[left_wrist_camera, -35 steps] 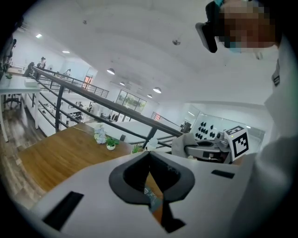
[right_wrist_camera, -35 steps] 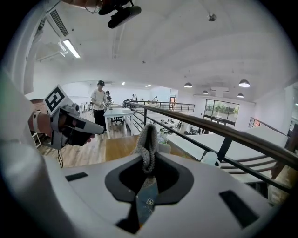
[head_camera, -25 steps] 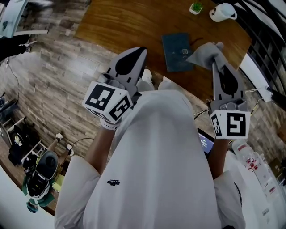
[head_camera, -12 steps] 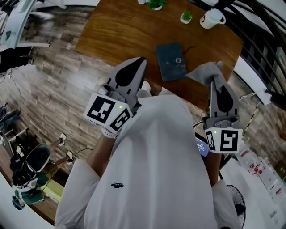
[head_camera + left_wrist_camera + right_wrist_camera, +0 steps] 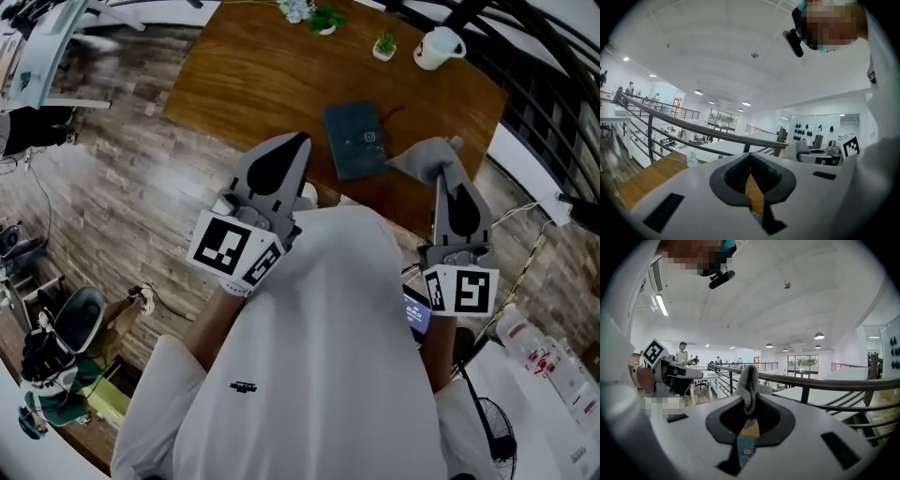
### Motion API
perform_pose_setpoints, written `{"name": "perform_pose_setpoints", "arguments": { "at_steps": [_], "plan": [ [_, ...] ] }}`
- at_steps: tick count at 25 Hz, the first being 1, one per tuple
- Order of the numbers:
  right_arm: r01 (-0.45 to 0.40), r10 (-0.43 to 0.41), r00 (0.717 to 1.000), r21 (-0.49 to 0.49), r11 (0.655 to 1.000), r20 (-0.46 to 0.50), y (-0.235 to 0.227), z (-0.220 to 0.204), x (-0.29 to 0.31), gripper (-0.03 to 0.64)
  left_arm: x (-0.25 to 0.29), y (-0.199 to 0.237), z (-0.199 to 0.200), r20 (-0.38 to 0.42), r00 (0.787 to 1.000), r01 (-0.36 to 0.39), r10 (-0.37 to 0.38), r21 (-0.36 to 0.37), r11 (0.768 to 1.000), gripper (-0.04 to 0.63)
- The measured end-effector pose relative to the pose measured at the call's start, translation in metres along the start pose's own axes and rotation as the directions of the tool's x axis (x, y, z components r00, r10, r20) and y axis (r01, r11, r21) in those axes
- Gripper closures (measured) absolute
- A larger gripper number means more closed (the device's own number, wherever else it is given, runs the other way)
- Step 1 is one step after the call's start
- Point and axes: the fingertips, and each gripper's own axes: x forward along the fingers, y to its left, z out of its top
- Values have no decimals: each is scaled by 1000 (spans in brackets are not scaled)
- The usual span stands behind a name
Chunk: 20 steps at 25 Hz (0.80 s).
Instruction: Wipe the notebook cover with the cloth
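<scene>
Two hand-held grippers show in the head view, and only one of them carries something. The right hand-held gripper, at the right of the frame, is closed on a grey cloth; in its own view a fold of the knitted fabric stands up between the jaws. The left hand-held gripper, near the middle of the frame, has its jaws pressed together with nothing between them. It is held over the near edge of the wooden bench. The dark blue-green notebook lies flat on the bench in the upper middle of the frame, a little tilted and with its cover up. A white mug and a small potted plant stand well apart from it, near the top. The cloth hangs just beside the notebook's right edge, and I cannot tell if it touches. I judge that the step in hand is the approach and that the wiping is not yet begun. The next move calls for bringing the cloth left and down until it lies on the cover, then drawing it across with light pressure. The notebook may slide on the smooth wood, so the left hand-held gripper could press one corner.
</scene>
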Motion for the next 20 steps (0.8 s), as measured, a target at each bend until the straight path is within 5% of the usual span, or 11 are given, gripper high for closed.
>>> {"name": "perform_pose_setpoints", "arguments": {
  "at_steps": [20],
  "plan": [
    [-88, 90, 995, -40, 995, 53, 17, 33, 18, 589, 7, -5, 0, 5, 1000, 13, -13, -10, 1000, 577]
  ]
}}
